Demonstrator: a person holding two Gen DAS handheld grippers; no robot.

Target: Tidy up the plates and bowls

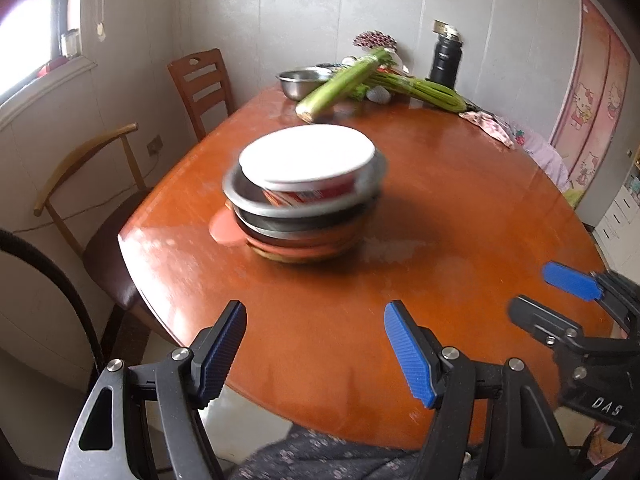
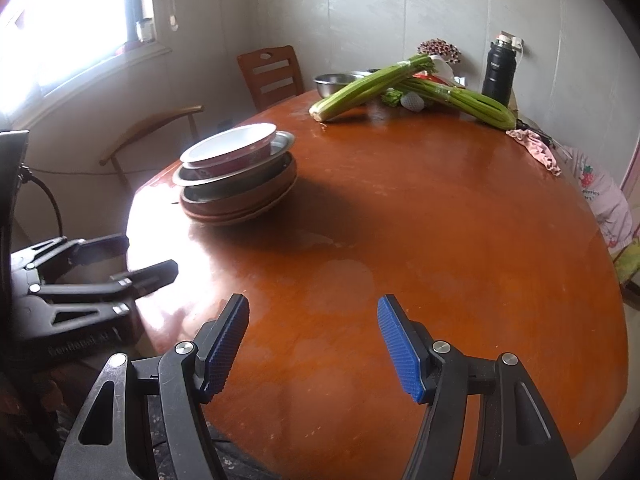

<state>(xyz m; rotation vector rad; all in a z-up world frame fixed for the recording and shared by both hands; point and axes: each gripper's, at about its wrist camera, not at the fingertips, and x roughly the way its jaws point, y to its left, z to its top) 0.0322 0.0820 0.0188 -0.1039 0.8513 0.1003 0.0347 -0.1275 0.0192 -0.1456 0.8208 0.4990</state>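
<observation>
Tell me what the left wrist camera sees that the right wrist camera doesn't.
Only the left wrist view shows the pink cartoon-cat panel on the right and the white drawers below it. Only the right wrist view shows the bright window fully and the strawberry-print pink garment. Both show the stack of bowls and plates on the wooden table, the celery, steel bowl, black flask, and both grippers open and empty: left gripper, right gripper.

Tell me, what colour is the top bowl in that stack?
The top bowl is white inside, red patterned outside; the right wrist view shows it best.
</observation>
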